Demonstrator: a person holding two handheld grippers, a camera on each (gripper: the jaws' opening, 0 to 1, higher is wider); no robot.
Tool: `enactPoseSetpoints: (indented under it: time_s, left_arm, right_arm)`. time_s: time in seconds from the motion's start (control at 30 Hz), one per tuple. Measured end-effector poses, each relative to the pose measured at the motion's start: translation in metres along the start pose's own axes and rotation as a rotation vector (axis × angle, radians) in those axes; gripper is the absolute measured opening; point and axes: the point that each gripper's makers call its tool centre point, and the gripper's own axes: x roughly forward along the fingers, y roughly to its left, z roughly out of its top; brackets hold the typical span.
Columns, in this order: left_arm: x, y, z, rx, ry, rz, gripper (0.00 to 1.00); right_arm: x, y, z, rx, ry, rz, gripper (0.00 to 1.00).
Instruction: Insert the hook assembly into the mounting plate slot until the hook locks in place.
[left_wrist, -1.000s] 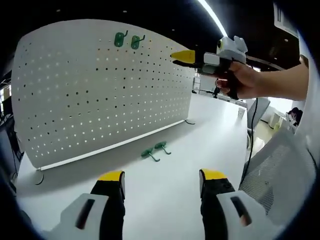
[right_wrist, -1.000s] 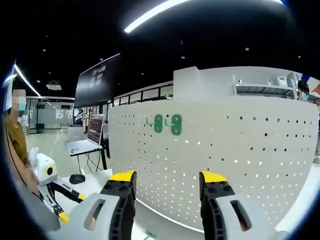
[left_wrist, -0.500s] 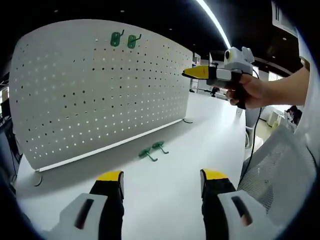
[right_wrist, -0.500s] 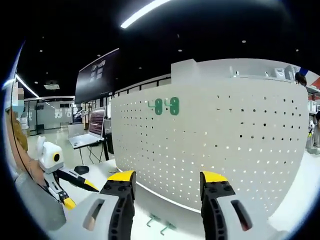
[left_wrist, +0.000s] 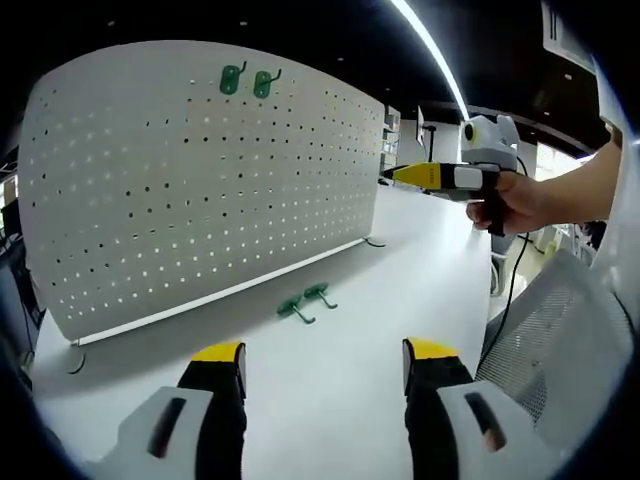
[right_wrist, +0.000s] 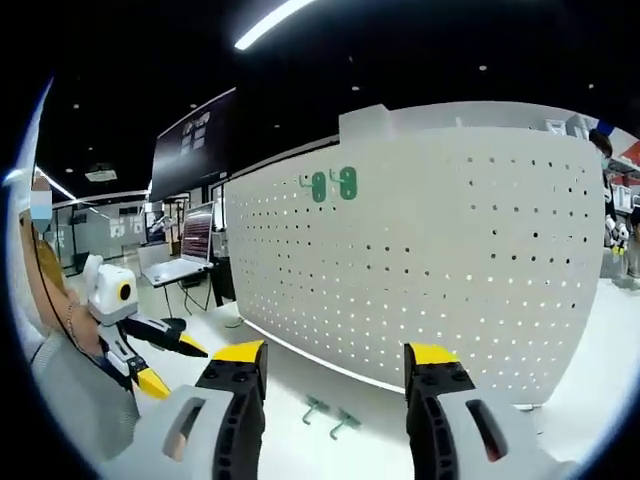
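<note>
— Green hooks, where are they from my tools?

— Two loose green hooks (left_wrist: 307, 299) lie side by side on the white surface (left_wrist: 330, 380), near the foot of the pegboard (left_wrist: 200, 190). In the left gripper view they sit straight ahead of my left hand-held gripper (left_wrist: 324, 358), between it and the board, long axes slanting across my jaw line. Its jaws are spread apart, grasping nothing.

— And the other one?

— My right hand-held gripper (right_wrist: 336, 362) is also parted and empty. In the right gripper view the same hooks (right_wrist: 331, 415) lie just ahead, low between its jaws. I judge neither clearly nearer.

— Anything already mounted?

— Two mounted hooks (left_wrist: 245, 80) hang high on the board, touching it. Next, I'd reach down and forward.
</note>
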Motion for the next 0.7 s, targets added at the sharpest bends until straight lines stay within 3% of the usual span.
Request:
enactPoseSetpoints:
  time_s: [0.7]
  left_arm:
    - [0.000,-0.001,0.002,0.002,-0.010,-0.003,0.68]
  right_arm:
    - [-0.031,0.001,-0.040,0.043,0.085,-0.006,0.55]
